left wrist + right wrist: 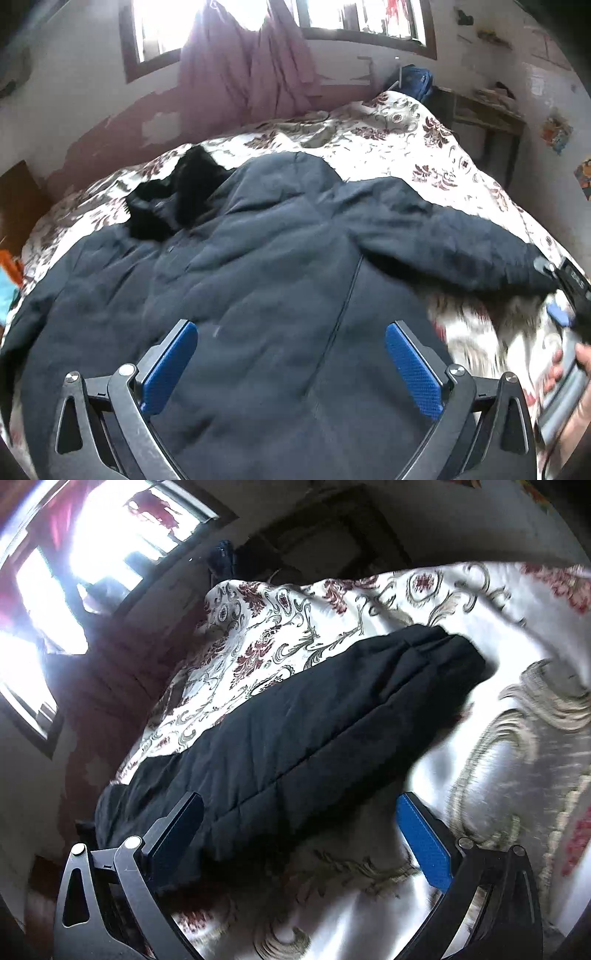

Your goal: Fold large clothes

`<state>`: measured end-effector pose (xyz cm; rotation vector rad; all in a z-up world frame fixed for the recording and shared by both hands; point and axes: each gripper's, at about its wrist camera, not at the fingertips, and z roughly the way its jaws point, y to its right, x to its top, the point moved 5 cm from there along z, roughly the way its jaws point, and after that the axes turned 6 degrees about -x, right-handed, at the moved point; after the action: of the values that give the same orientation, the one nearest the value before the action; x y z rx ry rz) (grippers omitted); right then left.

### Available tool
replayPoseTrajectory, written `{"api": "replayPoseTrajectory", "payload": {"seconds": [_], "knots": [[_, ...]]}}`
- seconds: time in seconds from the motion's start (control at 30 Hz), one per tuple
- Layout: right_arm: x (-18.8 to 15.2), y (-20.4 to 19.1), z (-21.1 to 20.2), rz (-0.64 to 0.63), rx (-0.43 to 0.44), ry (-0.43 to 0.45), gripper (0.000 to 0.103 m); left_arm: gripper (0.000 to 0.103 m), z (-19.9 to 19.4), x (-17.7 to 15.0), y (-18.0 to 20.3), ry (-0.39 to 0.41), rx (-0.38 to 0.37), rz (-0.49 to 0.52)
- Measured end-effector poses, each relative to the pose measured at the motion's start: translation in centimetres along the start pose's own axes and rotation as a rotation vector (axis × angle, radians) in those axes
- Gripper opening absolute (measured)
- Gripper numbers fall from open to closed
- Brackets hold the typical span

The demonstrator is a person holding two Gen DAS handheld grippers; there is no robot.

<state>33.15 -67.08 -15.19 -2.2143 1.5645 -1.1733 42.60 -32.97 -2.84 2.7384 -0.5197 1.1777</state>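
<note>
A large dark navy padded jacket (pixel 280 266) lies spread flat on the bed, with a black fur-trimmed hood (pixel 173 199) at its upper left. Its right sleeve (pixel 454 240) stretches out to the right. My left gripper (pixel 291 354) is open and empty, hovering just above the jacket's lower body. In the right wrist view the sleeve (pixel 332 716) runs diagonally, cuff at the upper right. My right gripper (pixel 299 830) is open, its fingers straddling the sleeve's near part without gripping it. It also shows in the left wrist view (pixel 565 295) beside the cuff.
The bed carries a white satin cover with maroon floral print (pixel 388 136), also seen under the sleeve (pixel 498 760). A pink curtain (pixel 251 62) hangs at the window behind. A dark wooden table (pixel 487 122) stands right of the bed. A blue bag (pixel 415 81) sits by the far corner.
</note>
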Motion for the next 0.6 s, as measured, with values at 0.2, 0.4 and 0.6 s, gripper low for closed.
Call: {"api": "replayPoseTrajectory", "payload": {"seconds": [0.2,0.4,0.6], "knots": [[0.1,1.0,1.0,0.102,0.073,-0.016,0.102,0.103,5.5,3.9,1.3,-0.012,-0.023,-0.058],[0.6,1.6,1.5,0.139,0.088,0.018,0.086,0.103,9.9,3.4,3.1,-0.072,0.054,0.002],[1.5,2.9,1.1,0.197,0.099,0.049,0.018,0.103,11.4,2.8,2.6,-0.137,0.039,-0.026]]}}
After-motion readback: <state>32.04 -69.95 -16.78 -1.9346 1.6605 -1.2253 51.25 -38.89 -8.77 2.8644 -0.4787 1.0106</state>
